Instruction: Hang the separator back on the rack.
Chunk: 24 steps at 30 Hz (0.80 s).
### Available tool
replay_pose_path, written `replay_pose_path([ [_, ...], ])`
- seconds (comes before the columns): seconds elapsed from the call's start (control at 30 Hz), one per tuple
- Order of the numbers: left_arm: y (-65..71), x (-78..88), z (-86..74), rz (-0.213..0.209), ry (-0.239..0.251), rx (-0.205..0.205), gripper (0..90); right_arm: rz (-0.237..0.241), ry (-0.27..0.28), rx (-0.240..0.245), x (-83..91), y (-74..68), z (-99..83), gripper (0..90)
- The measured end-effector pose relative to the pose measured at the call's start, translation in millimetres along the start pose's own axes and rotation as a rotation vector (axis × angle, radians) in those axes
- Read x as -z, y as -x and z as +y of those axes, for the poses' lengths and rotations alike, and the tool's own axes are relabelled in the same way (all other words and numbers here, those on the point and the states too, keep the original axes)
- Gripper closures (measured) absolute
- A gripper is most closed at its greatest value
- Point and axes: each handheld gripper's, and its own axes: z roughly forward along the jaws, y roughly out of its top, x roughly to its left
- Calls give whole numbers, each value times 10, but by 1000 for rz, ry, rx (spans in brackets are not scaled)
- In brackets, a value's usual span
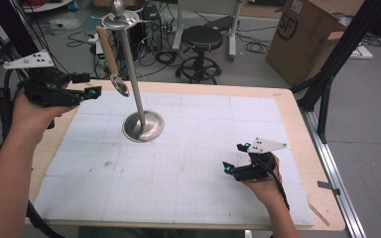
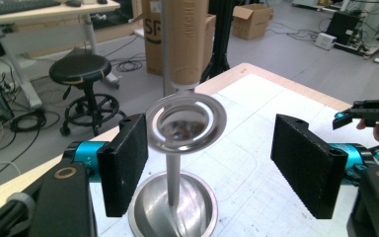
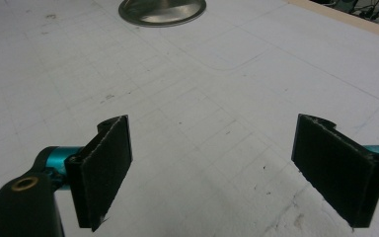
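A metal stand (image 1: 143,126) with a round base and a tall pole stands on the white mat. From its top hangs a utensil with a wooden handle (image 1: 107,49) and a round metal head (image 1: 119,85). My left gripper (image 1: 88,85) is raised at the mat's far left corner, level with that head, and it is open. In the left gripper view the head (image 2: 186,123) hangs just ahead of the left gripper (image 2: 209,158), near one pad and well apart from the other. My right gripper (image 1: 234,157) rests open and holds nothing on the mat at the near right, also (image 3: 212,168).
The white gridded mat (image 1: 188,188) covers most of the wooden table (image 1: 302,124). Beyond the far edge stand a black stool (image 1: 202,39), a cardboard box (image 1: 307,34) and cables on the floor. A black frame leg (image 1: 327,74) rises at the right.
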Motion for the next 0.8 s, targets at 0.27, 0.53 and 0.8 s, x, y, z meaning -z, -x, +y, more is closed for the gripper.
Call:
replay_pose_path([
  [0.27,93,-39,-57,-50,-26,-18,249,0,-2,-2,0,-3,-1,143],
  [0.53,173,-111,-149,-88,-63,-27,205,1,-2,3,-3,-5,0,143],
  [0.8,241,-180,-257,-111,-67,-31,145,-1,-4,6,-6,0,-1,143],
])
